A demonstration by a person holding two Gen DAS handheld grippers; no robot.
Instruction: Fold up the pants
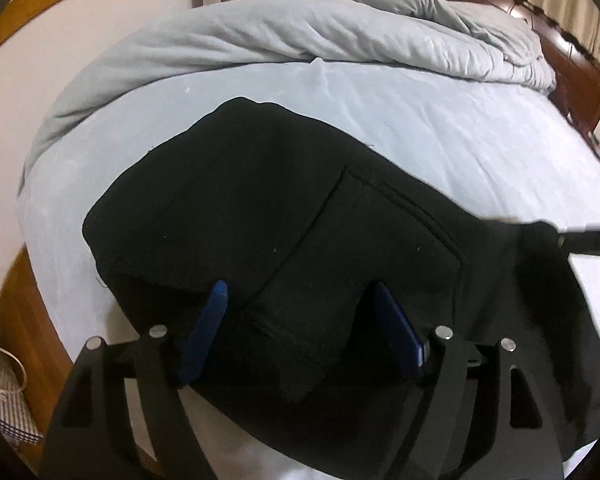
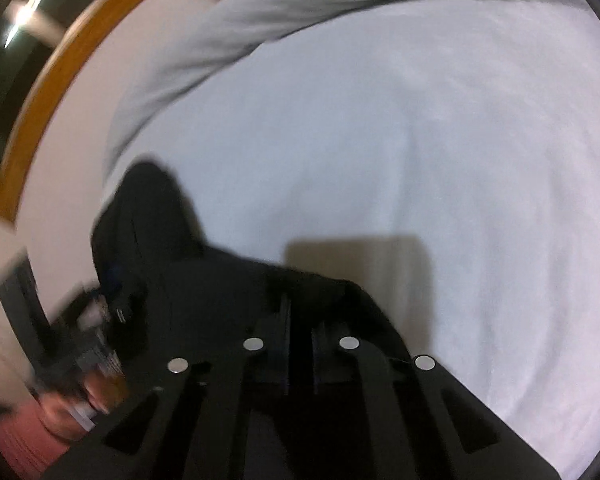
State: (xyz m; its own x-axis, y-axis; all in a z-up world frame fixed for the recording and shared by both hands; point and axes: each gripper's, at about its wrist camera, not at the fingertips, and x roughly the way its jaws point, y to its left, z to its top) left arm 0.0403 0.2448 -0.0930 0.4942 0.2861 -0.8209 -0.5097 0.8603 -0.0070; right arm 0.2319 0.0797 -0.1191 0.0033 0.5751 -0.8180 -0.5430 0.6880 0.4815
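Black pants (image 1: 268,216) lie folded on the pale blue bed sheet (image 1: 439,120), a back pocket seam showing. My left gripper (image 1: 300,300) is open, its blue fingers (image 1: 210,320) spread over the near edge of the pants. In the right wrist view, my right gripper (image 2: 300,320) is shut on a fold of the black pants (image 2: 204,280) and holds it lifted above the sheet (image 2: 419,140). The right gripper also shows at the right edge of the left wrist view (image 1: 587,240). The right wrist view is blurred.
A rumpled grey duvet (image 1: 300,36) is piled along the far side of the bed. A dark wooden headboard (image 1: 571,64) stands at the right. A wooden bed frame (image 1: 16,320) and a checked bag (image 1: 8,404) are at the left.
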